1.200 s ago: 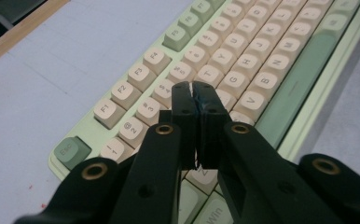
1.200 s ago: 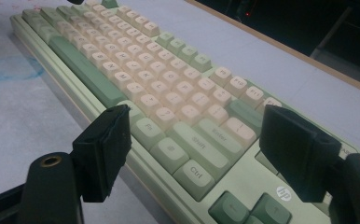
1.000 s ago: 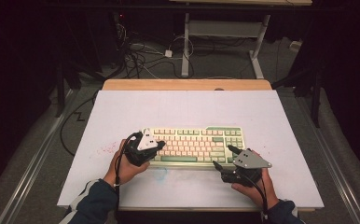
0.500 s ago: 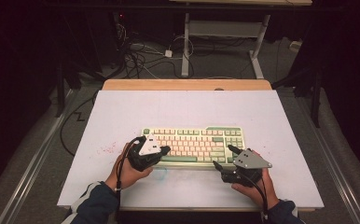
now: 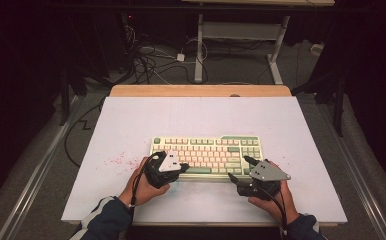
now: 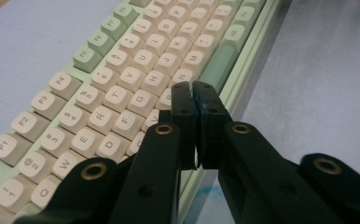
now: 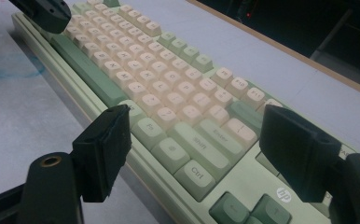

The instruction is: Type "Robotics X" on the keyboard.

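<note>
Dark room, cables on the floor at 12 o'clock beyond a wooden-edged table; white surface (image 5: 131,125) under the high view, faint red marks toward 9 o'clock. Keyboard (image 5: 206,152), cream keys with green trim, lies square at the centre, long edge running 9 to 3. Left gripper (image 5: 183,167) over the keyboard's near-left part: in the left gripper view its jaws are pressed together with nothing between them, tip low over the bottom letter row next to the green space bar (image 6: 218,63); whether it touches a key, cannot tell. Right gripper (image 5: 241,169) at the keyboard's near-right corner, jaws spread wide and holding nothing; the right gripper view looks between them across the Ctrl key (image 7: 197,175) and Shift. Judgement: the step in hand looks like pressing a key with the closed left tip. To do it well, come straight down on the centre of one keycap, avoid straddling two, press lightly and lift cleanly; the right gripper could steady the case if it slides.
</note>
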A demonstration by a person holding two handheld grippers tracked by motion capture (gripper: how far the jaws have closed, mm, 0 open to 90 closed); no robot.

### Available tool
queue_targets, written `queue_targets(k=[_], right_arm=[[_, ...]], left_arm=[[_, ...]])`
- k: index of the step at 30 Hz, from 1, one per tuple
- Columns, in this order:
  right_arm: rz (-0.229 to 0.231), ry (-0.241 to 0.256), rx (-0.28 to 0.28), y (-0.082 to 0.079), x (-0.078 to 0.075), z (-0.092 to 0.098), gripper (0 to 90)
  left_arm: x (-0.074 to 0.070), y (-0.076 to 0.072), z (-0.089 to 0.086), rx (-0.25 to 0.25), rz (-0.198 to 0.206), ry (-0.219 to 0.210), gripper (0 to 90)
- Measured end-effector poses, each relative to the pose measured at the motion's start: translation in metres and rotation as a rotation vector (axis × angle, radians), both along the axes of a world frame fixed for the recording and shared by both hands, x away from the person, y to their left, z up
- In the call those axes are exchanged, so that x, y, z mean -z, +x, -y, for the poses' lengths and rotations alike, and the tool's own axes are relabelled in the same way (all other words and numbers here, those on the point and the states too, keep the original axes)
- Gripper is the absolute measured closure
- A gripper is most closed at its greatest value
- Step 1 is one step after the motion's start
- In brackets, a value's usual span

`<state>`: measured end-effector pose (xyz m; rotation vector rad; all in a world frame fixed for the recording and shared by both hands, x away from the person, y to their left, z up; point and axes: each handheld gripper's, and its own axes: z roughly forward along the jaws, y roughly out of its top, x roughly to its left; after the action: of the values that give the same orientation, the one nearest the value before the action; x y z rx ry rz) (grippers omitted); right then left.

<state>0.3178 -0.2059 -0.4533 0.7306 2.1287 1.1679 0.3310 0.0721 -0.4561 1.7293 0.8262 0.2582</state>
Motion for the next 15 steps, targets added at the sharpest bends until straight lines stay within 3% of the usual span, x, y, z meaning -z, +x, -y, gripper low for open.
queue_targets(k=[7,15], right_arm=[[-0.002,-0.003,-0.002,0.0000,0.0004,-0.0005,25.9],[-0.004,-0.006,-0.005,0.0004,0.0010,-0.0005,25.9]], left_arm=[[0.0060,0.0009,0.0025,0.002,0.000,0.030,85.4],[0.0070,0.0055,-0.0006,-0.016,-0.004,0.028,85.5]])
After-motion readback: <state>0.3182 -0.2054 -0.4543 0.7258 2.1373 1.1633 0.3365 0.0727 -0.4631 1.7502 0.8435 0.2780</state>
